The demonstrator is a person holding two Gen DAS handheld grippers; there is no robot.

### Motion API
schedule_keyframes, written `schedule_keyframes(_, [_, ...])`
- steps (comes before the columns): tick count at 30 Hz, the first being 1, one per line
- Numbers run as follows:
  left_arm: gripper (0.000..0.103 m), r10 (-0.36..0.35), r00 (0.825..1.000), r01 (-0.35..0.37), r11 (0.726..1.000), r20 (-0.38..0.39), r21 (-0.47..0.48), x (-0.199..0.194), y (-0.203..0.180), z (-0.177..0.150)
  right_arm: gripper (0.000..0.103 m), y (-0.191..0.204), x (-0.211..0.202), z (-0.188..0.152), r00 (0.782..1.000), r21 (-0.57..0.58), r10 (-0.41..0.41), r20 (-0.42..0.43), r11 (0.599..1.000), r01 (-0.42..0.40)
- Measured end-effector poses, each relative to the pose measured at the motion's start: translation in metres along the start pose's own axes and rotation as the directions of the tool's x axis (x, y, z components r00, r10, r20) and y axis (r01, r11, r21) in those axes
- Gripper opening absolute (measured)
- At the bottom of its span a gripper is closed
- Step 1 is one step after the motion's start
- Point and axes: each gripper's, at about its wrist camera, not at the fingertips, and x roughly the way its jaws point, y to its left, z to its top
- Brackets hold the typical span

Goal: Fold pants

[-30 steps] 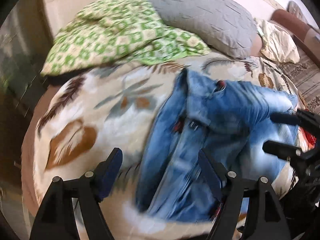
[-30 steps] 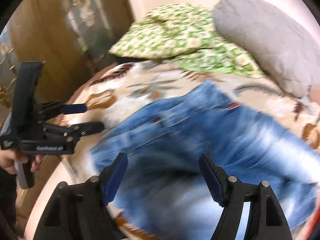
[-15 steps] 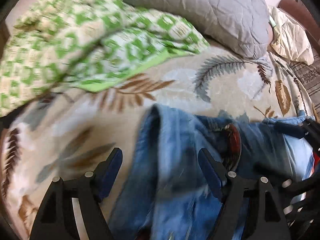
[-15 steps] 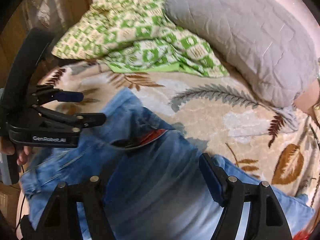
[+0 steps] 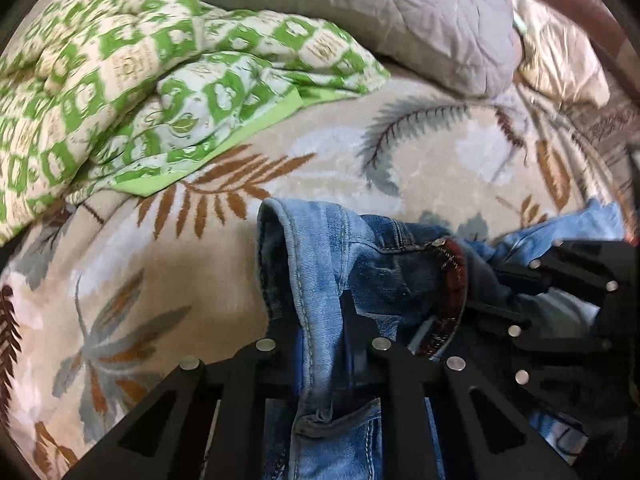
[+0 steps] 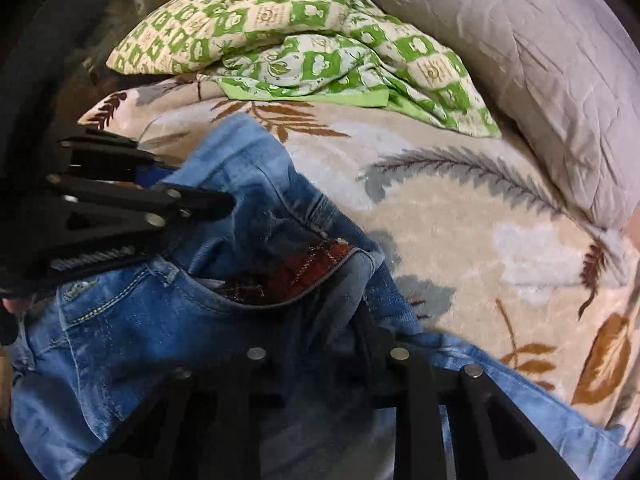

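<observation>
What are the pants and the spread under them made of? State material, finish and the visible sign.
Pants: denim by the look, faded blue wash, with contrast topstitching and a dark red plaid lining at the waistband.
Spread: seemingly a plush, fleece-like blanket, matte, with a soft fuzzy nap blurring its printed leaves; the fibre cannot be told.

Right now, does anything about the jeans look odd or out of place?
The jeans lie bunched, not flat: the waistband gapes and its red plaid lining shows. The left gripper and right gripper have just closed on denim folds. No damage shows.
</observation>
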Motion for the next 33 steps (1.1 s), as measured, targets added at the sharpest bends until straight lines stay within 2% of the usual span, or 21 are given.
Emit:
schedule_keyframes(4, [0.015, 0.022, 0.999, -0.021, 1.000, 0.042, -0.020, -0.023, 0.016, 0.004, 0.017, 0.004, -0.016, 0.011, 0.998, 0.008, 0.012, 0.055, 1.000, -0.013])
schedule_keyframes(6, [0.015, 0.022, 0.997, -0.018, 0.998, 0.067, -0.063, -0.038, 0.039, 0.008, 0.015, 0.014, -0.024, 0.027, 0.996, -0.018, 0.010, 0.089, 1.000, -0.008])
schedule_keyframes(8, [0.015, 0.062, 0.995, -0.053, 0.994, 0.084, -0.100, -0.047, 0.062, 0.007, 0.015, 0.025, -0.025, 0.051, 0.994, -0.033, 0.013, 0.113, 0.999, -0.009])
schedule_keyframes(11, [0.015, 0.103, 0.992, -0.091, 0.982, 0.066, -0.167, -0.041, 0.094, 0.005, 0.012, 0.043, -0.010, 0.083, 0.994, -0.044, 0.041, 0.106, 0.998, -0.037])
schedule_keyframes(13, [0.015, 0.082, 0.996, -0.075, 0.976, 0.027, -0.205, -0.024, 0.111, 0.001, 0.011, 0.054, 0.008, 0.097, 0.996, -0.052, 0.036, 0.087, 0.998, -0.032])
schedule_keyframes(16, [0.018, 0.086, 0.996, -0.082, 0.980, 0.013, -0.180, -0.007, 0.107, -0.007, 0.011, 0.060, 0.029, 0.101, 0.998, -0.044, 0.025, 0.053, 0.999, -0.023])
schedule_keyframes(18, [0.038, 0.088, 0.996, -0.080, 0.976, 0.032, -0.202, -0.011, 0.106, -0.008, 0.012, 0.055, 0.030, 0.098, 0.998, 0.002, 0.041, 0.049, 0.999, -0.041])
schedule_keyframes(19, [0.075, 0.099, 0.995, -0.090, 0.970, 0.030, -0.224, -0.015, 0.106, -0.008, 0.014, 0.050, 0.029, 0.097, 0.998, 0.025, 0.053, 0.039, 0.998, -0.054])
schedule_keyframes(20, [0.094, 0.133, 0.990, -0.114, 0.960, 0.057, -0.255, -0.028, 0.106, -0.009, 0.018, 0.045, 0.026, 0.095, 0.999, 0.045, 0.045, 0.021, 0.998, -0.046])
schedule_keyframes(22, [0.094, 0.161, 0.981, -0.128, 0.957, 0.109, -0.261, -0.053, 0.101, -0.013, 0.044, 0.034, 0.013, 0.089, 0.999, 0.066, 0.042, 0.008, 0.997, -0.043])
schedule_keyframes(23, [0.094, 0.152, 0.981, -0.119, 0.961, 0.118, -0.251, -0.064, 0.096, -0.014, 0.079, 0.027, 0.001, 0.084, 0.998, 0.075, 0.048, 0.028, 0.996, -0.050])
schedule_keyframes(24, [0.094, 0.139, 0.982, -0.106, 0.966, 0.128, -0.235, -0.078, 0.087, -0.018, 0.088, 0.020, -0.019, 0.076, 0.997, 0.087, 0.037, 0.066, 0.995, -0.043])
schedule_keyframes(27, [0.094, 0.116, 0.983, -0.094, 0.984, 0.144, -0.153, -0.107, 0.046, -0.034, 0.090, -0.002, -0.076, 0.043, 0.988, 0.096, 0.012, 0.152, 0.995, -0.027])
schedule_keyframes(30, [0.094, 0.036, 0.990, -0.029, 0.998, 0.139, -0.052, -0.120, -0.011, -0.058, 0.090, -0.028, -0.122, -0.002, 0.986, 0.119, -0.032, 0.162, 0.993, 0.013])
schedule_keyframes(33, [0.094, -0.058, 0.993, 0.053, 0.998, 0.106, 0.043, -0.116, -0.078, -0.082, 0.090, -0.060, -0.158, -0.063, 0.986, 0.150, -0.122, 0.116, 0.983, 0.104])
